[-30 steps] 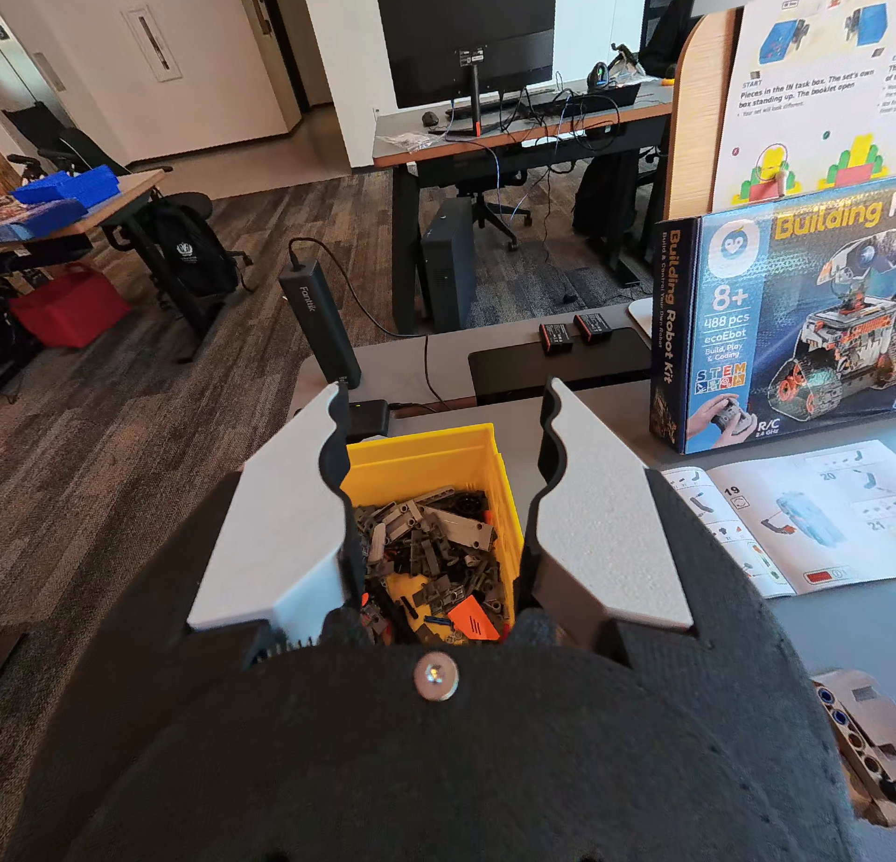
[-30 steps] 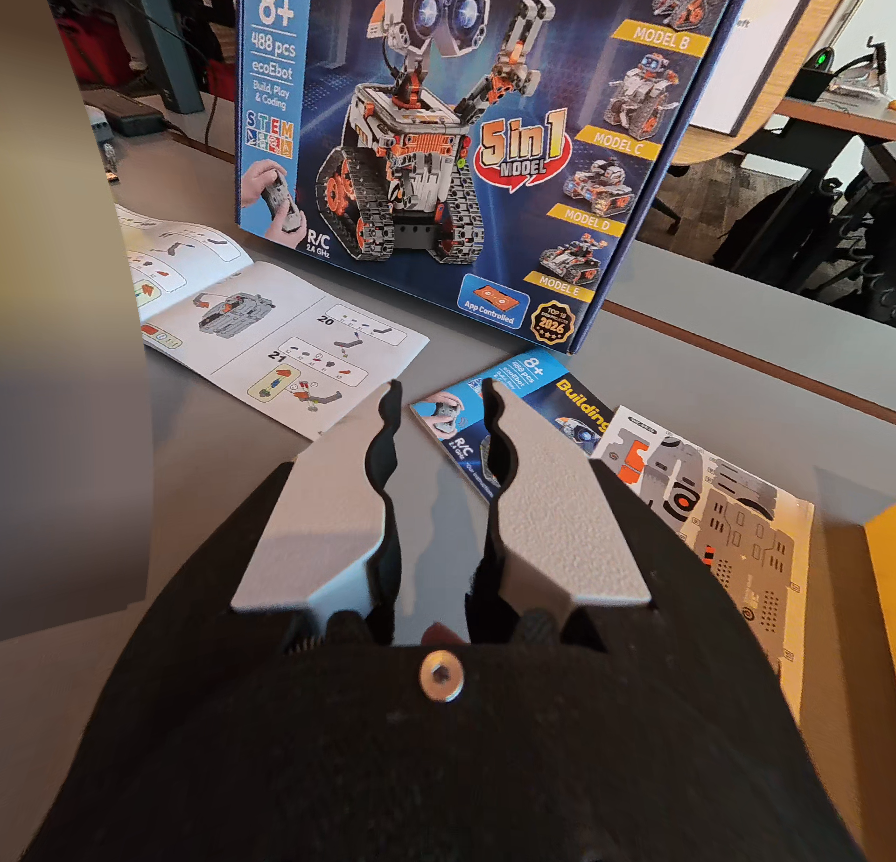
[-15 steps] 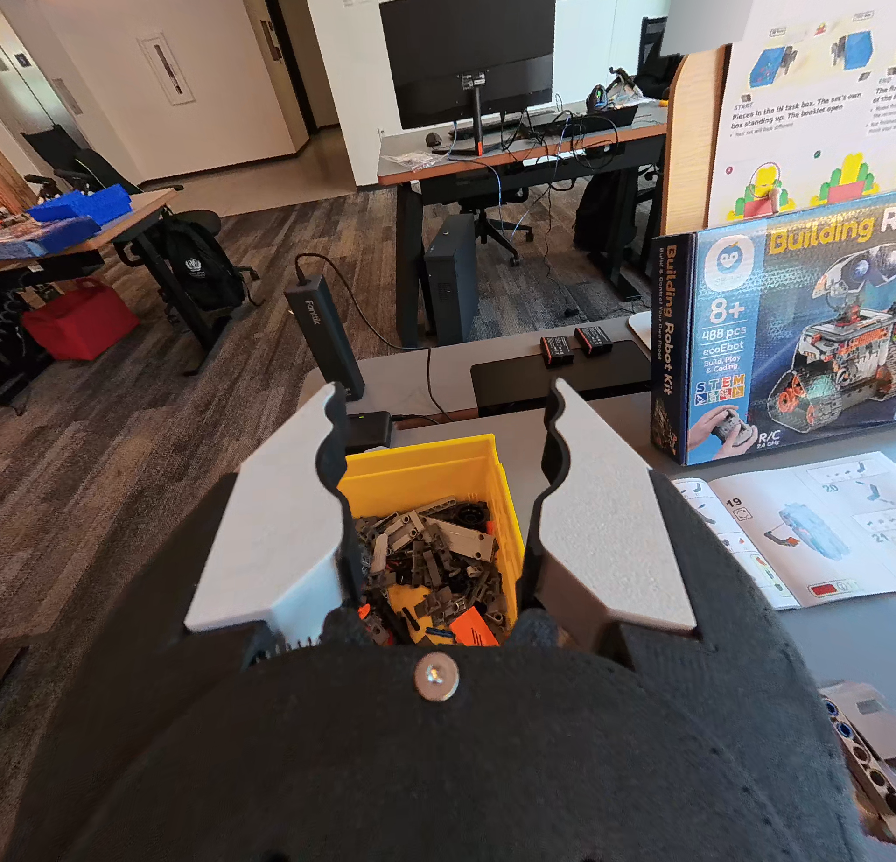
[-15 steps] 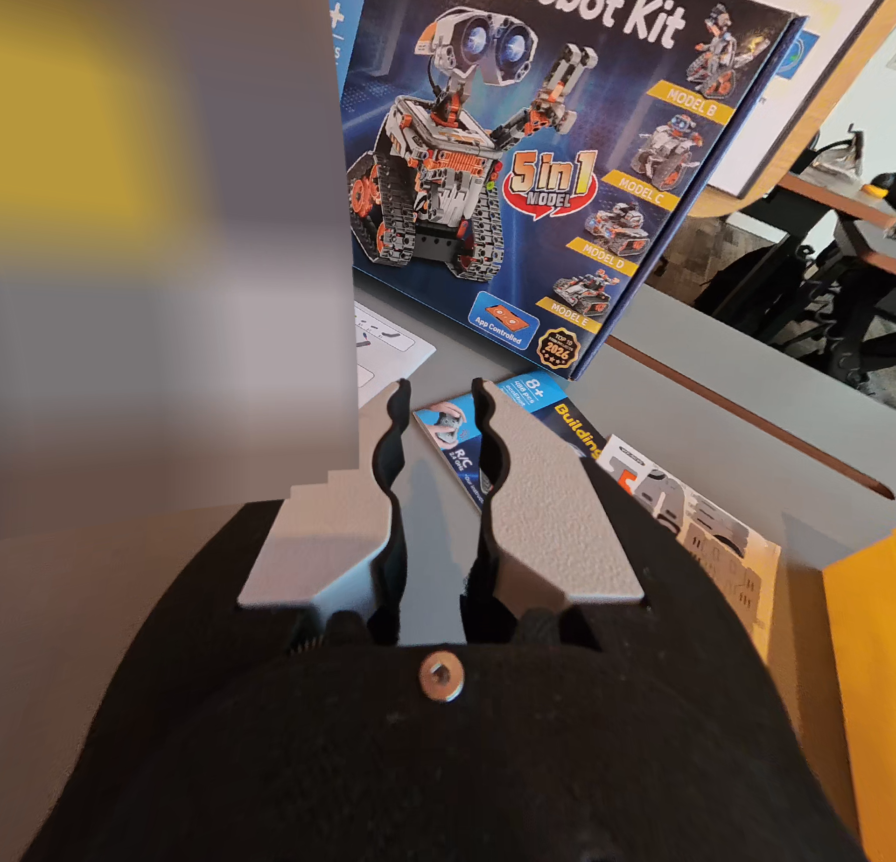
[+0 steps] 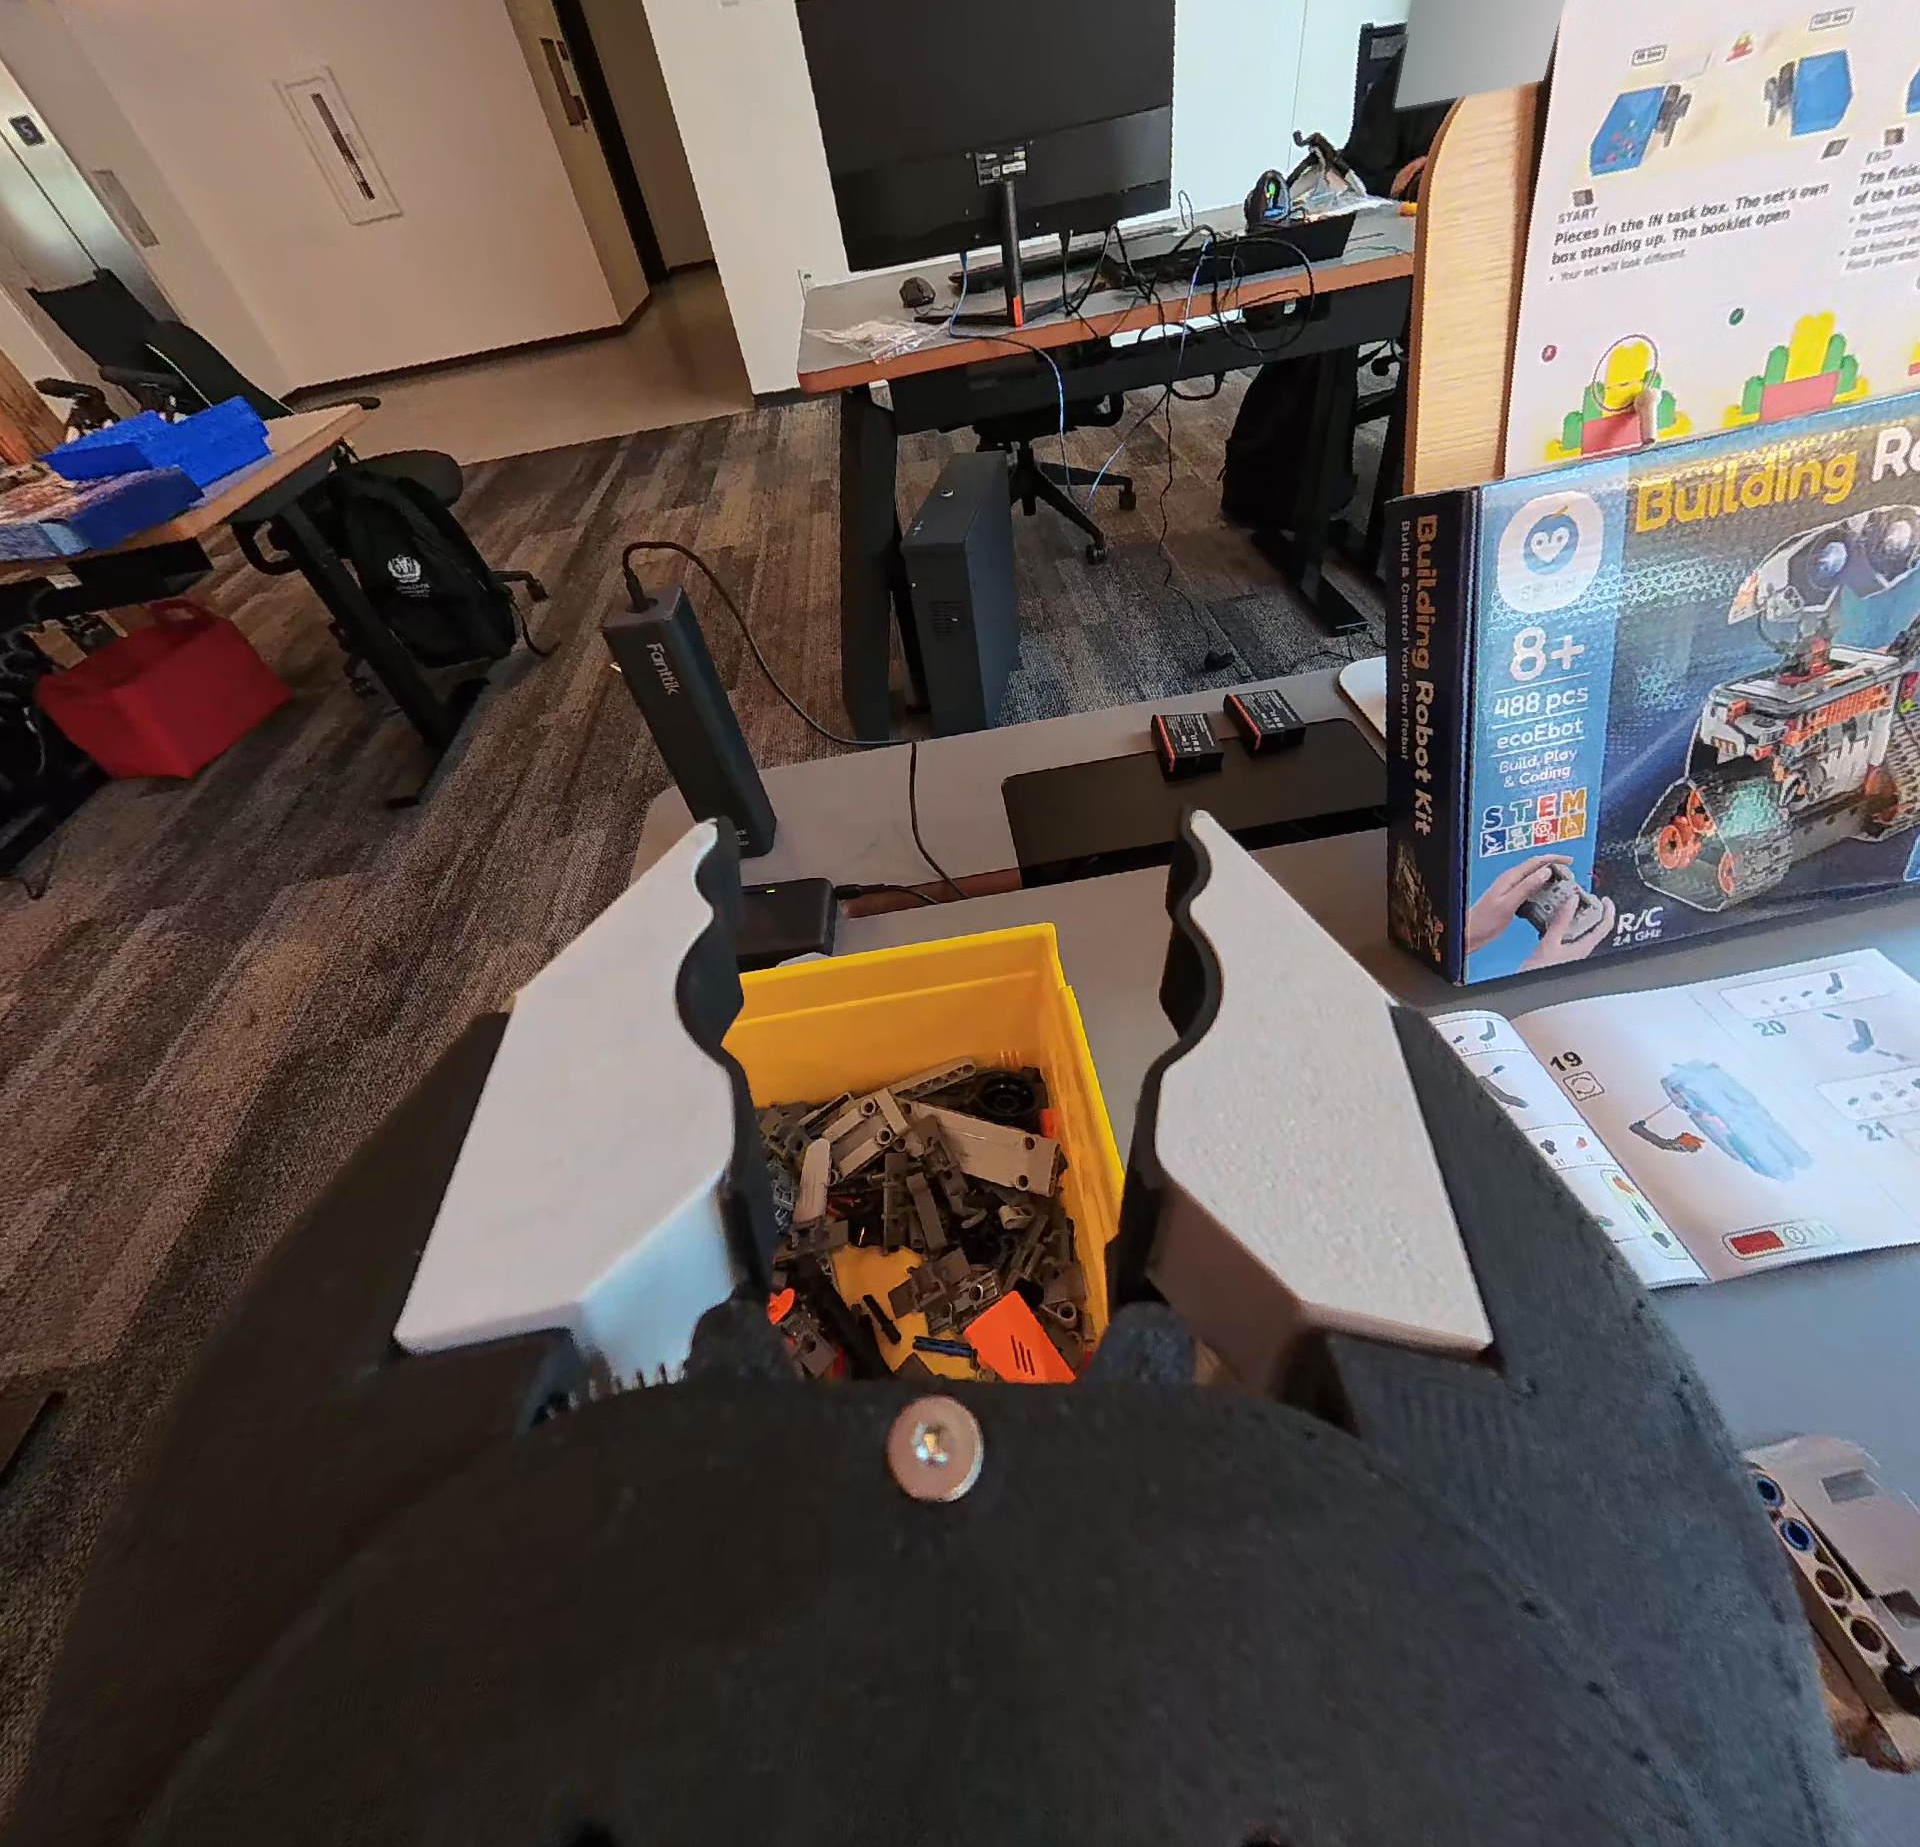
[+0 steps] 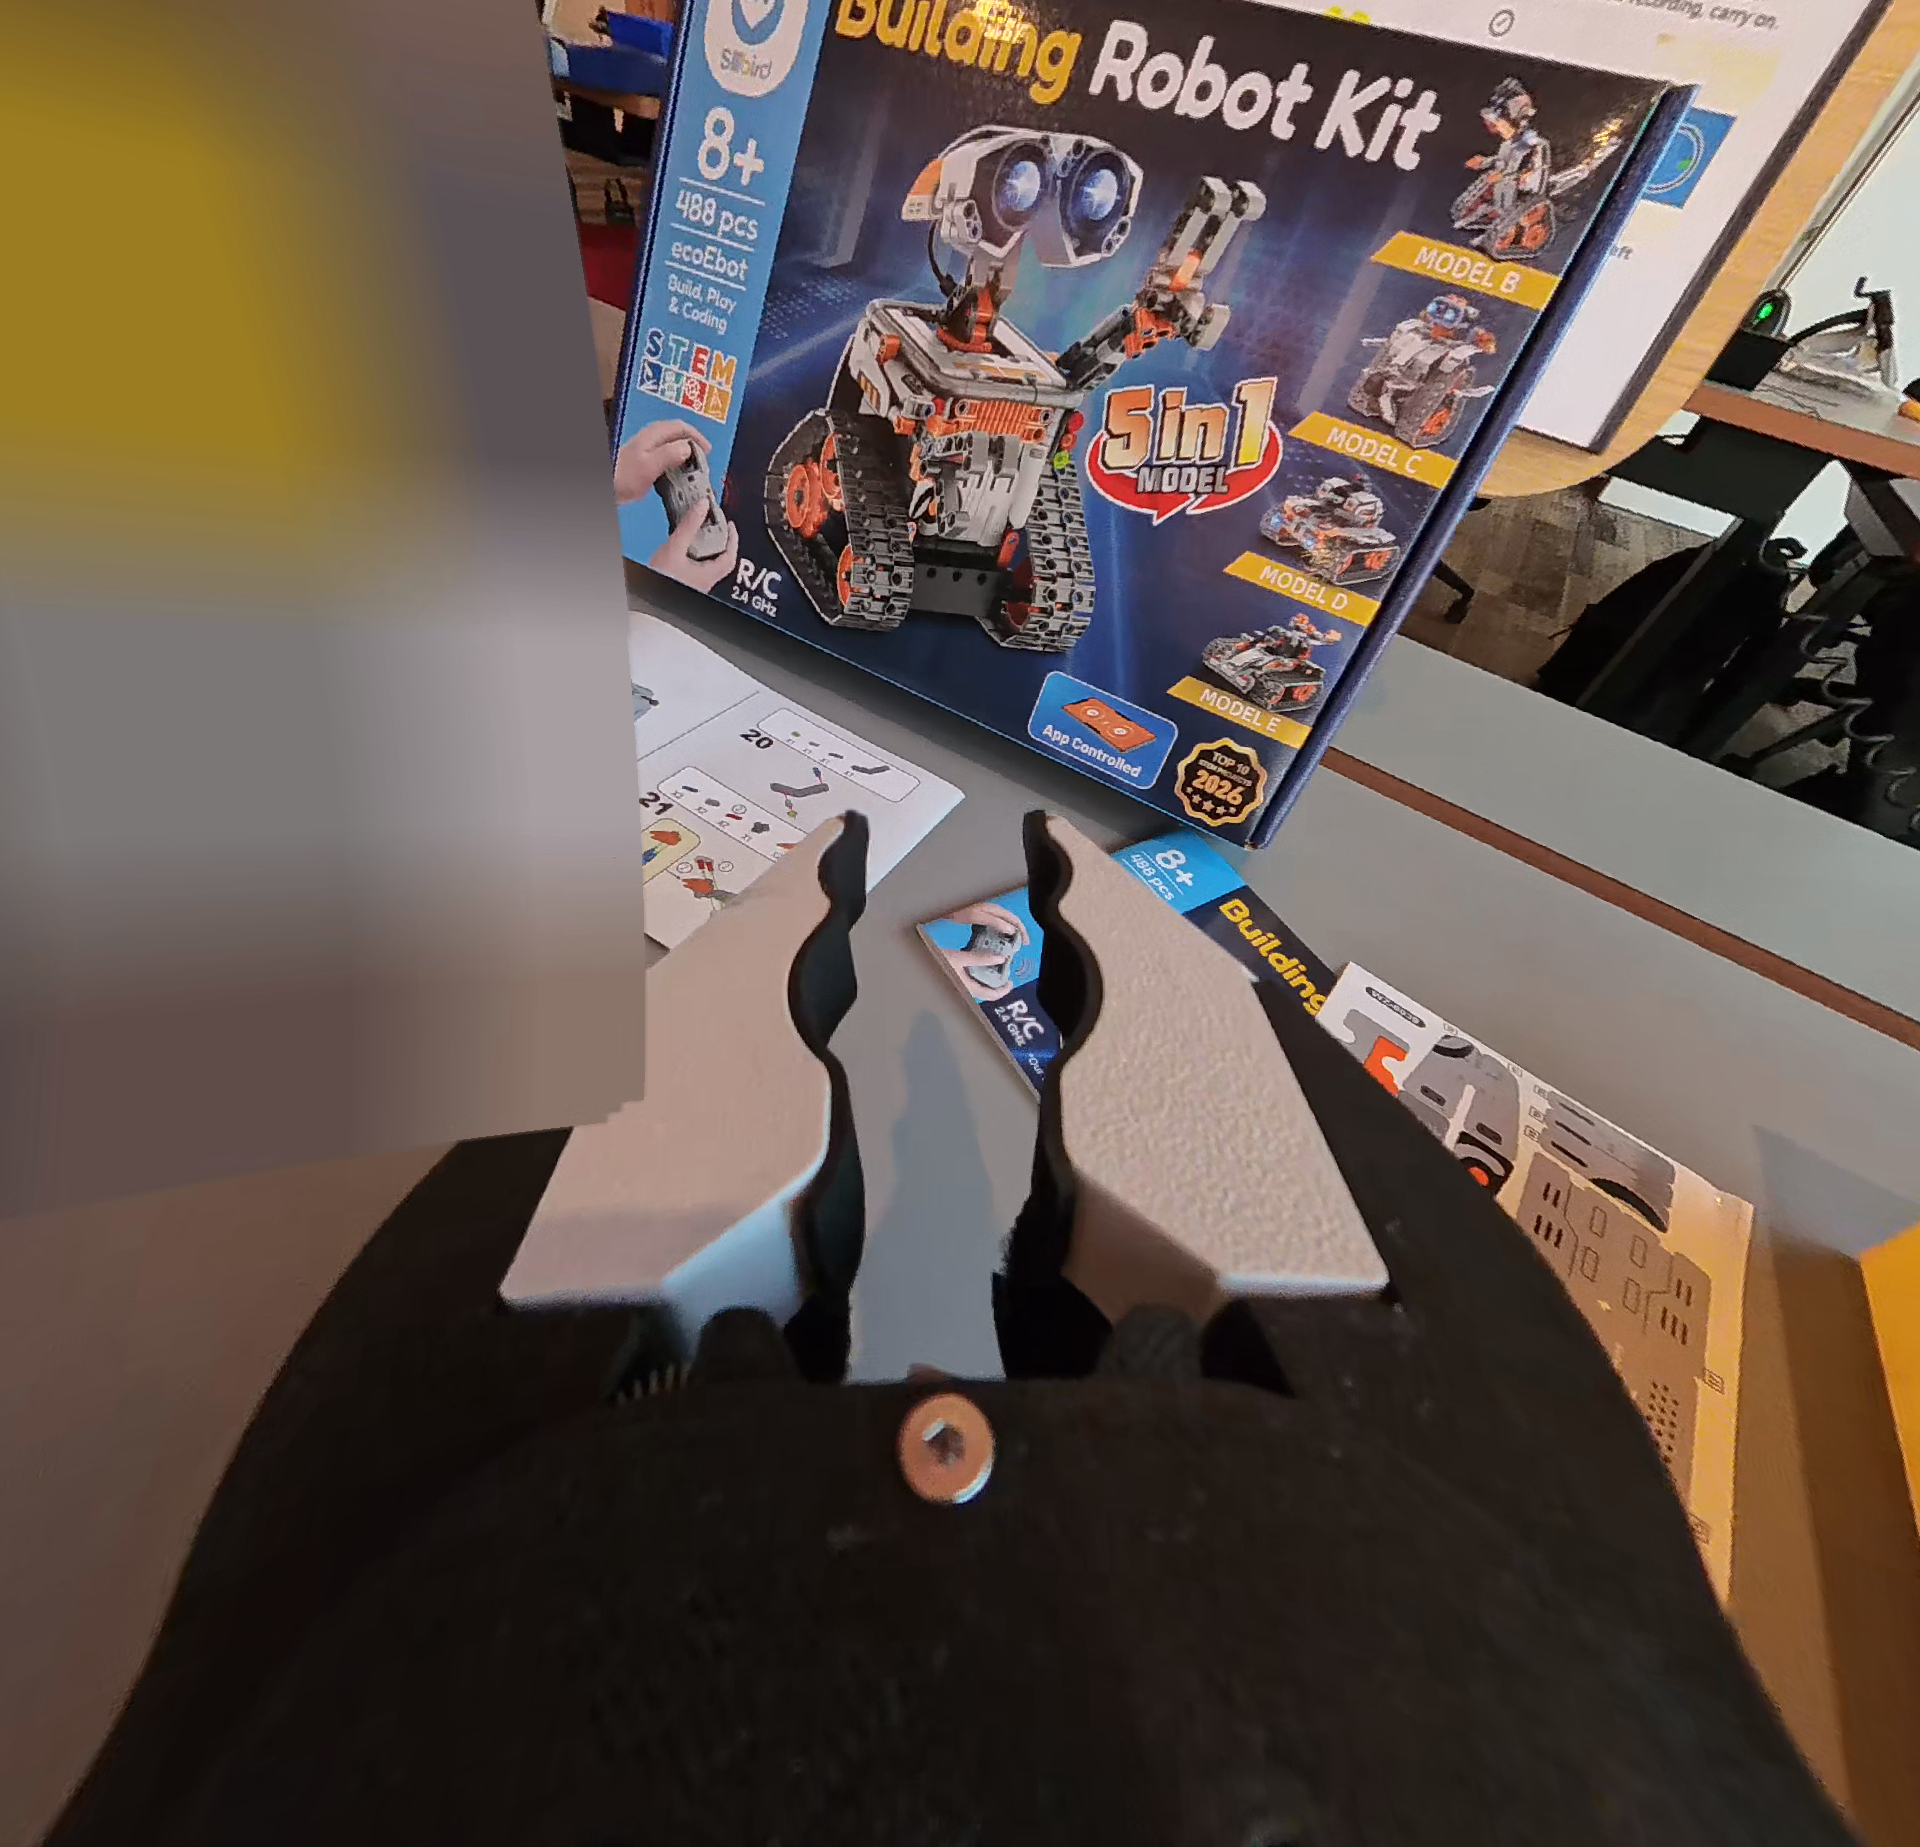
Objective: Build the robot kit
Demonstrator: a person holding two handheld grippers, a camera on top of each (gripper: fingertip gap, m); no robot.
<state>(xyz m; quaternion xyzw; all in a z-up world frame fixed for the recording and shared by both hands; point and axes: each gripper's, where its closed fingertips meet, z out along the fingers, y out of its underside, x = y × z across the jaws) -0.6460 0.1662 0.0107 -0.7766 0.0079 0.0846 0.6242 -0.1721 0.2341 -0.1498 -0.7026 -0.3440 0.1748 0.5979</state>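
My left gripper (image 5: 951, 841) is open and empty, held above a yellow bin (image 5: 904, 997) filled with several grey, black and orange building pieces (image 5: 925, 1184). My right gripper (image 6: 943, 829) is partly open and empty, above the grey table, pointing at a small blue booklet (image 6: 987, 956). A blue robot kit box (image 6: 1122, 363) stands upright behind it; it also shows in the left wrist view (image 5: 1662, 696). An open instruction booklet (image 5: 1725, 1101) lies in front of the box and shows in the right wrist view (image 6: 769, 769).
A sticker sheet (image 6: 1558, 1205) lies right of the small booklet, with a yellow bin edge (image 6: 1896, 1319) beyond it. A dark power bank (image 5: 691, 717), a black pad (image 5: 1195, 800) with two small black blocks and a partly built grey piece (image 5: 1839, 1569) sit on the table. My hands' fingertips stand some 50 cm from each other.
Both grippers have risen and tilted up a little, so the bin and the box sit lower in view. The right jaws have opened slightly wider.
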